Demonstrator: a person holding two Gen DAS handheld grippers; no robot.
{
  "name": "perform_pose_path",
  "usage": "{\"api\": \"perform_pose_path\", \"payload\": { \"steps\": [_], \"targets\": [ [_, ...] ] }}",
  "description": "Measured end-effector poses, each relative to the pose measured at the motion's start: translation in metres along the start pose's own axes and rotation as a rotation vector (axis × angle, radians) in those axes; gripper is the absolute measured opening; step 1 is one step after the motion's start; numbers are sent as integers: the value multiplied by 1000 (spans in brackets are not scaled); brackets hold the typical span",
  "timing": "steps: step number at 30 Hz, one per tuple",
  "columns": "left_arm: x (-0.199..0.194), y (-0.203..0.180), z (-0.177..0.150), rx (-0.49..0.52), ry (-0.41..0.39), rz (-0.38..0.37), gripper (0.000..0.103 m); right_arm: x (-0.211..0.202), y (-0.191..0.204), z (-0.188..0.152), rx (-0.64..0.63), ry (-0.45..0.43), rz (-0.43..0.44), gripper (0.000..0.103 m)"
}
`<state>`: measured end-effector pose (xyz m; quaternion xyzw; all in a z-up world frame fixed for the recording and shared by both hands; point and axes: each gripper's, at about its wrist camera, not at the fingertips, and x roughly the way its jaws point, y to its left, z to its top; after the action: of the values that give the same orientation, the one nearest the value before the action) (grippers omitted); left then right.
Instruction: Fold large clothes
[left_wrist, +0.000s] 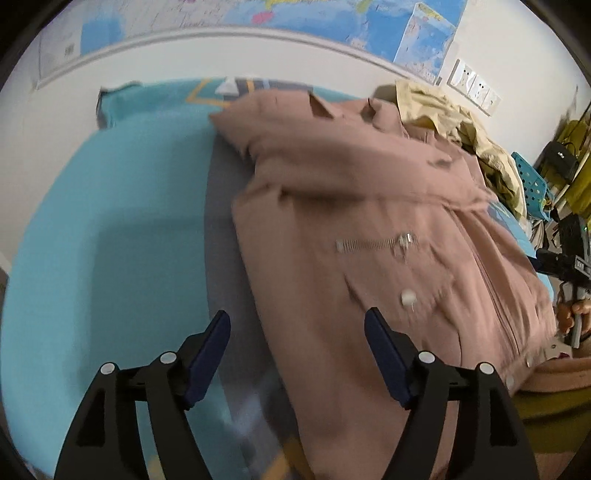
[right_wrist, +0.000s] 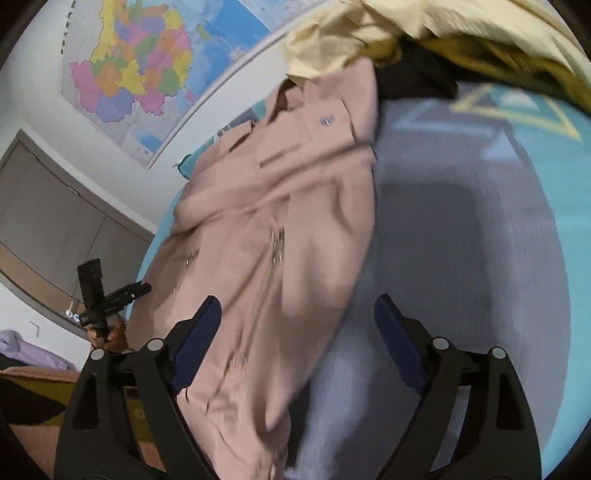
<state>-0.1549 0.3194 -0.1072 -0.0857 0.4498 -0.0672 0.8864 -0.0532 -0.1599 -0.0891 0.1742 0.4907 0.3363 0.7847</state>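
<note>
jacket partly folded, both jaws empty

your left hand-held gripper (left_wrist: 297, 350) stands released, jaws wide with nothing between the pads, hanging over the near left edge of the pink jacket (left_wrist: 369, 229). your right hand-held gripper (right_wrist: 297, 339) is likewise released and empty, over the jacket's right edge where it meets the grey stripe of the blue cover (right_wrist: 461, 240).

the jacket lies front up on the cover, zip and pocket zip showing. a sleeve or side panel looks laid across the chest, so the first inward folds seem done, though motion blur makes the layering hard to read. the shape is rumpled and long, not a compact stack.

what's left, by my reading: smooth the panels, bring the hem up toward the collar, then set it aside. a heap of cream and olive clothes (left_wrist: 454, 122) waits just beyond the collar, unfolded.
</note>
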Motion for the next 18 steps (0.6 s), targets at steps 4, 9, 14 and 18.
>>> {"api": "perform_pose_path", "payload": {
  "steps": [4,9,14,18],
  "targets": [
    [-4,-4,-21,-9,21,-42,75,-1,0,-18,0,23,32,86],
    [-10,-16,-35,-9,49,-191,76,4,10,-27,-25,42,72,88],
    [-9,-29,-44,5,68,-297,82,17,28,-30,-87,78,88,90],
    [-3,-38,-40,-2,69,-294,83,26,37,-31,-115,90,101,87]
  ]
}}
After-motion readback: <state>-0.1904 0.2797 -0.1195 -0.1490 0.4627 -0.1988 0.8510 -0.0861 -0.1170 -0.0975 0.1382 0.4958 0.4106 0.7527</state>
